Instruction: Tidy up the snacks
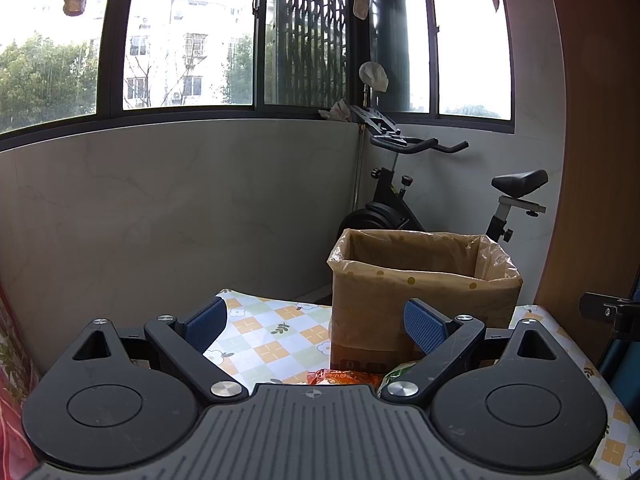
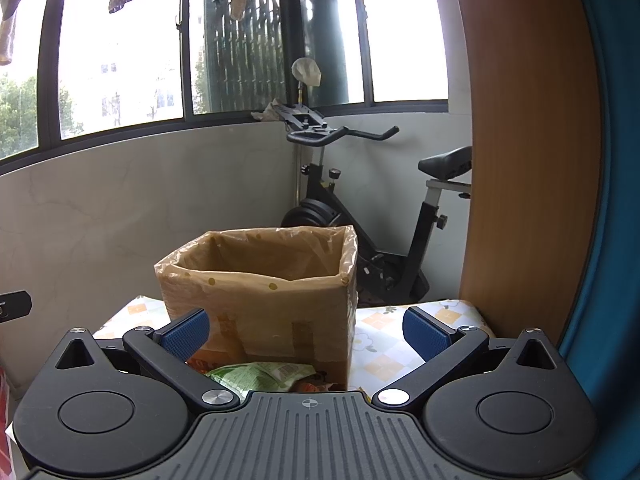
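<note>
While both cameras look across a balcony room with tall windows [image 1: 180,52] and an exercise bike [image 2: 360,216] in the corner, a worktop [image 1: 264,332] covered by a checked floral cloth fills the near ground. On it stands a cardboard box [image 2: 272,304] lined with a thin plastic bag folded over its rim; how much it already holds cannot be seen from this low angle. Just in front of the box, at its base, lie the snacks: a green snack packet [image 2: 256,376] and an orange snack packet [image 1: 344,378], close together and partly hidden behind the tools. The left gripper [image 1: 316,328] hovers with its blue pads spread wide, holding nothing. The right gripper [image 2: 308,330] is likewise spread wide and empty, its pads either side of the box front. Judging from this, the sorting looks barely begun or mid-way: at least two packets remain outside the box and neither is grasped yet
</note>
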Demonstrator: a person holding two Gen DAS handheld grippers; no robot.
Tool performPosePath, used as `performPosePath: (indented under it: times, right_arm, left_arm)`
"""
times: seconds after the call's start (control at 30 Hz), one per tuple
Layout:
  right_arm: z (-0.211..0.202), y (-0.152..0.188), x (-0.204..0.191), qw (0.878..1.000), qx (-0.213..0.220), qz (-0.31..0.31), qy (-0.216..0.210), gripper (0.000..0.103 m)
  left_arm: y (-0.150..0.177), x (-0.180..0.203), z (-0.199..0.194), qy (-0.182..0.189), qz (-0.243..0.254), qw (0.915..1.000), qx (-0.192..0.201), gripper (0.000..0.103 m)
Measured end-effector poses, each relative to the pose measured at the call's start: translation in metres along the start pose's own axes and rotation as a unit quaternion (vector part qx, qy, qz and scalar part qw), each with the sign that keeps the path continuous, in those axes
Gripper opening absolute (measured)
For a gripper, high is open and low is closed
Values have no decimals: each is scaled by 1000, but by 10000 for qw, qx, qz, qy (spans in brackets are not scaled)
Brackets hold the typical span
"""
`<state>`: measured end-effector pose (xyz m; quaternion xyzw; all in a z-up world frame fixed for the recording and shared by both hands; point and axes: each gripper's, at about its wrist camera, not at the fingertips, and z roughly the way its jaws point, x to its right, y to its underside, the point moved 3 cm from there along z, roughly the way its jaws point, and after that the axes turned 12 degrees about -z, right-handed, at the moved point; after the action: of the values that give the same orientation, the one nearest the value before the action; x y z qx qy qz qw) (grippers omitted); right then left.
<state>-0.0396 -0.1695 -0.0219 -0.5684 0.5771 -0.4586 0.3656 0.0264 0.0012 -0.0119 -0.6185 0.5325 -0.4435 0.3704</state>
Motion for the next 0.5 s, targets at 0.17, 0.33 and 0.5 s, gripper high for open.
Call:
performPosePath:
  times: [0.17, 0.33, 0.5]
  right_arm:
    - [7, 2, 3, 9998, 143, -28, -112, 103]
    - [26, 3, 9, 9984, 535, 10, -194, 103]
    - [54, -5, 13, 9967, 796, 59, -165, 103]
  left_arm:
    - [1, 0, 7, 11, 36, 10000, 17, 97]
    - [-8, -6, 26, -102, 137, 9997, 197, 97]
    - [-21, -14, 49, -189, 161, 9990, 361, 97]
